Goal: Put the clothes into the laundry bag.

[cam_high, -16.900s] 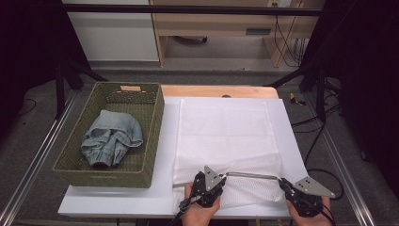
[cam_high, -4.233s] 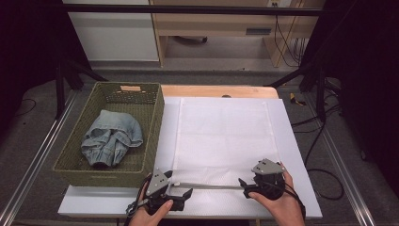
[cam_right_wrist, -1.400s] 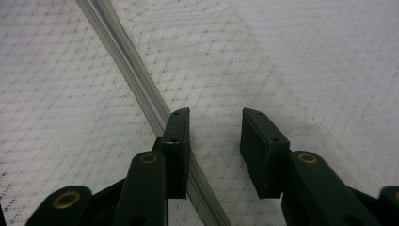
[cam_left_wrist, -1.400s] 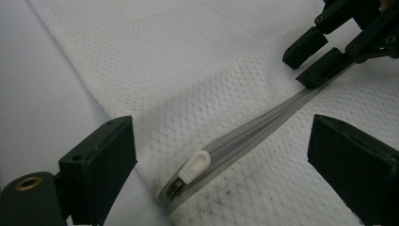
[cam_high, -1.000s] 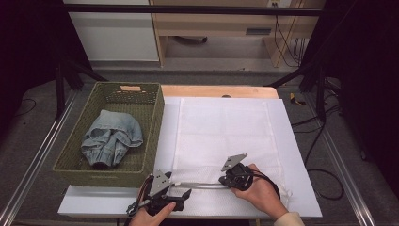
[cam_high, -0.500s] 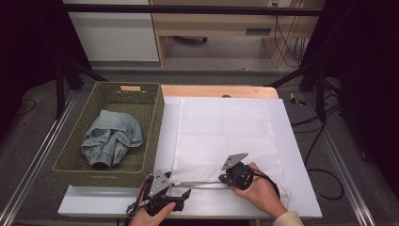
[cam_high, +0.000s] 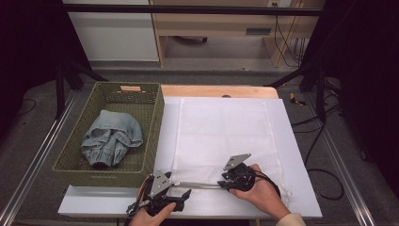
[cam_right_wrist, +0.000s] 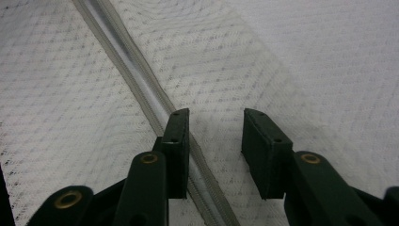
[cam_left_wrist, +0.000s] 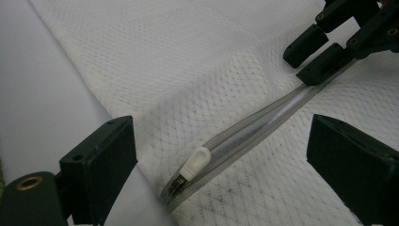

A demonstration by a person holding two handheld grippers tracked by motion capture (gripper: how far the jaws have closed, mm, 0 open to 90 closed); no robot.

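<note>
White board covers the desk (cam_high: 301,188), with a mesh bag (cam_high: 226,136) flat on it, zipper (cam_left_wrist: 263,125) along the near edge. Its pull (cam_left_wrist: 195,162) lies between the gaping jaws of the left claw (cam_left_wrist: 221,160), untouched. The right claw (cam_right_wrist: 214,122) has just opened, one jaw resting on the zipper tape, gripping nothing. Best to pinch the pull squarely, pin the tape, then draw steadily along the track.

Grey floor (cam_high: 42,141) under white table (cam_high: 301,155). Beyond, pale wooden bench (cam_high: 221,19), white cabinet (cam_high: 113,35), black cables (cam_high: 282,37). Black stands (cam_high: 59,84) at dark sides.
</note>
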